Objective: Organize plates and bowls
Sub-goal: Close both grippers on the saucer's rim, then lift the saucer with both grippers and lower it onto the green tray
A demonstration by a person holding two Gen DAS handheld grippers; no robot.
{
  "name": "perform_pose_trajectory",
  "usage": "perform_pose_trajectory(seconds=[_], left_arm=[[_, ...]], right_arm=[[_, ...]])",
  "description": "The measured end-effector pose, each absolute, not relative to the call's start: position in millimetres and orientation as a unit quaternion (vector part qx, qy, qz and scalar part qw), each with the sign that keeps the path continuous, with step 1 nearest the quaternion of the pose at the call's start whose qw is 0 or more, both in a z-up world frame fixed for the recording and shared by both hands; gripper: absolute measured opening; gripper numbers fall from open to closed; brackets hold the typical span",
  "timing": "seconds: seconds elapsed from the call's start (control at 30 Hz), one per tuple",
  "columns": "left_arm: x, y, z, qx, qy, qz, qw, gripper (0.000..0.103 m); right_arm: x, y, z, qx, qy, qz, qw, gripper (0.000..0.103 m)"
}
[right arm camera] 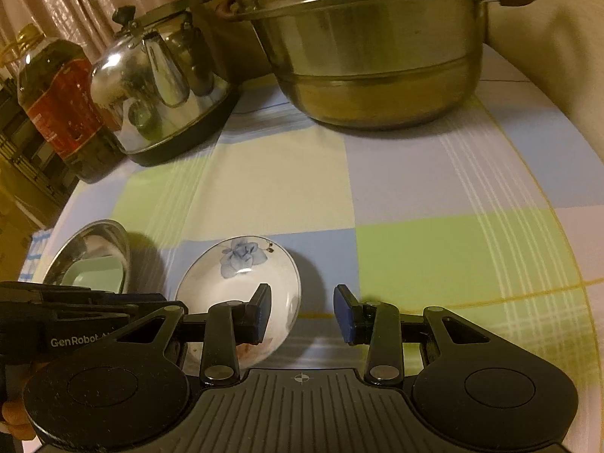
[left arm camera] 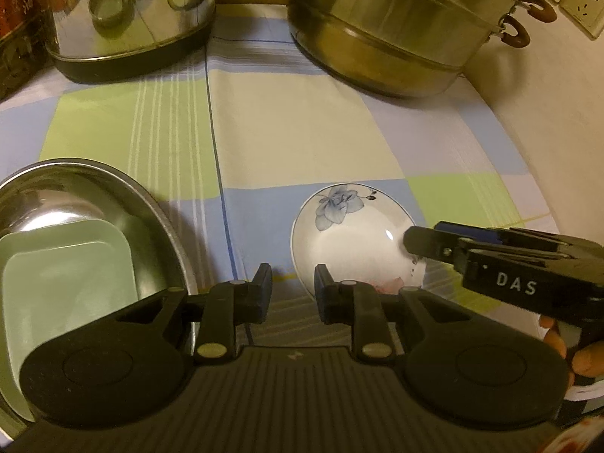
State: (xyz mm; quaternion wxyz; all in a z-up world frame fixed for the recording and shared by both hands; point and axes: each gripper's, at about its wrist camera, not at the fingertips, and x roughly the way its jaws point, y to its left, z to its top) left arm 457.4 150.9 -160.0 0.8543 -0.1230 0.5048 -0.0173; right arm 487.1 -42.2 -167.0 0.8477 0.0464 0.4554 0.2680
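A white bowl (left arm camera: 351, 241) (right arm camera: 241, 275) with a blue flower print sits on the checked cloth. My right gripper (right arm camera: 302, 313) is open; its left finger hangs over the bowl's inside and its right finger stands outside the rim, neither pressing. In the left wrist view the right gripper (left arm camera: 419, 238) reaches in from the right over the bowl. My left gripper (left arm camera: 292, 290) is open and holds nothing, its right finger at the bowl's near-left rim. To the left lies a steel plate (left arm camera: 124, 185) (right arm camera: 113, 234) with a pale green square dish (left arm camera: 68, 264) (right arm camera: 98, 273) in it.
A tall steel steamer pot (left arm camera: 396, 37) (right arm camera: 377, 64) stands at the back, a shiny kettle (left arm camera: 132, 19) (right arm camera: 162, 90) to its left, and an oil bottle (right arm camera: 56, 105) further left. Wall sockets (left arm camera: 581, 0) are at the back right. A hand (left arm camera: 585, 358) holds the right gripper.
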Motion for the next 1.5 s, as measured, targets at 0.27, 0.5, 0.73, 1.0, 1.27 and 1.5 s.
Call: perform_pose_trajectory(seconds=[0.27,0.5,0.73,1.0,1.27,1.5], left_arm=[[464.0,148.6,-167.5,-0.127,0.509,-0.023,0.851,0.016],[465.4,145.1,-169.2,-0.129,0.506,-0.026,0.853,0.010],[464.0,145.5,-169.3,-0.129,0.503,-0.024,0.855,0.010],[458.1,149.1,-164.3,-0.132,0.499,-0.022,0.856,0.009],[448.5,157.2,-149.7,-0.139,0.482,-0.019,0.865,0.009],[431.7,174.7,-134.5,-0.147,0.468,-0.005,0.871,0.008]], right_arm=[[491.1,-30.4,-175.1,0.031,0.458,0.270,0.847,0.018],[489.9,-28.8,-177.9,0.026,0.461,0.268,0.846,0.008],[488.9,-27.5,-177.1,0.026,0.462,0.265,0.846,0.008],[482.3,-29.2,-171.8,0.027,0.458,0.269,0.847,0.006],[473.8,-25.1,-154.2,0.027,0.450,0.278,0.848,0.006],[465.2,-8.5,-138.3,0.023,0.443,0.295,0.846,0.006]])
